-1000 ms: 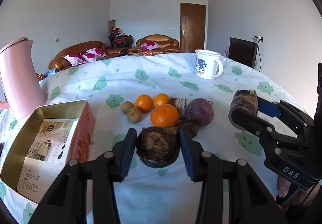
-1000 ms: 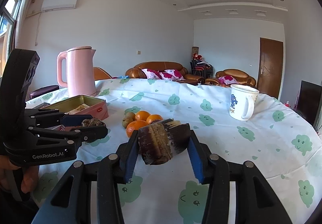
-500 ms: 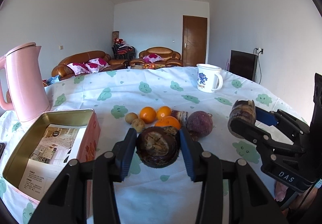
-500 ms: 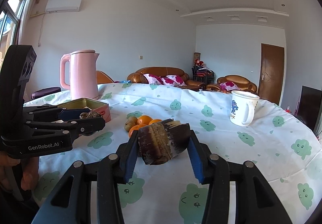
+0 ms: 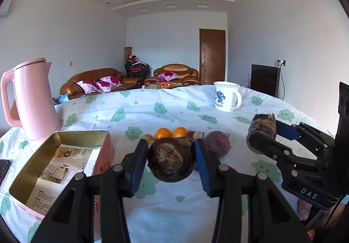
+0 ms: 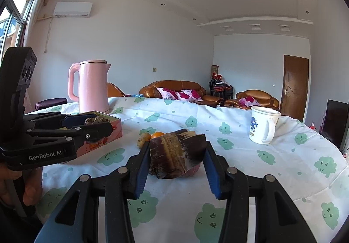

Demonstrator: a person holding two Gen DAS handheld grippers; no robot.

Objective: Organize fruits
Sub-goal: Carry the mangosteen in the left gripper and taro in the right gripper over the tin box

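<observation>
While both grippers are loaded and lifted clear of the table (image 5: 170, 208), neither piece has yet been brought over the open tin (image 5: 59, 155) at the table's left edge, which I judge to be the place for sorted fruit. The left gripper (image 5: 170, 160) is clamped on a dark, round fruit with a split, pale top (image 5: 170, 159), its blue pads pressing both flanks so the fruit sits level and cannot roll out. The right gripper (image 6: 176, 155) is closed on a brown, banded chunk of cane-like fruit (image 6: 176, 153), pinched across its sides with the ragged cut end facing forward. Both point slightly downward toward the middle of the table, side by side, the left one nearer the tin; a hand (image 6: 28, 190) shows under its handle. The remaining fruits lie in a cluster near the table's centre: two oranges (image 5: 162, 133), a small tan fruit (image 5: 147, 137) and a purple round one (image 5: 216, 143). A pink kettle (image 5: 32, 101) stands behind the tin at the left edge, and a mug (image 5: 225, 99) sits toward the far right edge, well apart from the fruit.
</observation>
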